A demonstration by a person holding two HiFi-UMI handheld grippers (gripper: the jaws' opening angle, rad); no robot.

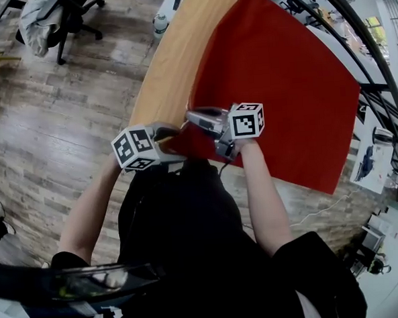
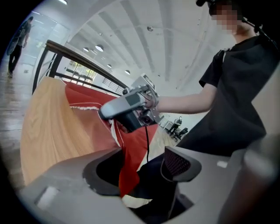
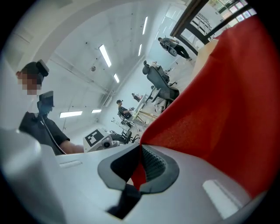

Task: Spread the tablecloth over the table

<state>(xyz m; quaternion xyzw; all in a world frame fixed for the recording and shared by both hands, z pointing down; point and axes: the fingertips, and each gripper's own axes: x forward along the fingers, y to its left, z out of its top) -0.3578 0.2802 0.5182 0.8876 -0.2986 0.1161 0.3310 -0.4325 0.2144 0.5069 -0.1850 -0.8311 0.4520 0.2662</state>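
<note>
Task partly done. The tablecloth (image 1: 282, 83) is laid over most of the table (image 1: 173, 62), but a strip of bare wood is seen uncovered along its left edge. The cloth's near edge is pinched in the closed right gripper (image 3: 141, 168). The left gripper (image 2: 140, 168) is held open, with cloth hanging between its jaws but not clamped. A pull leftward is judged outstanding. Open floor (image 1: 62, 116) is noted to the left, and a railing (image 1: 374, 57) close on the right.

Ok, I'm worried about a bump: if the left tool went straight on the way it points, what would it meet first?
The red tablecloth, hanging between the open jaws of the left tool. Just beyond it, probably the right tool, shut on that cloth; depth is unclear.
</note>
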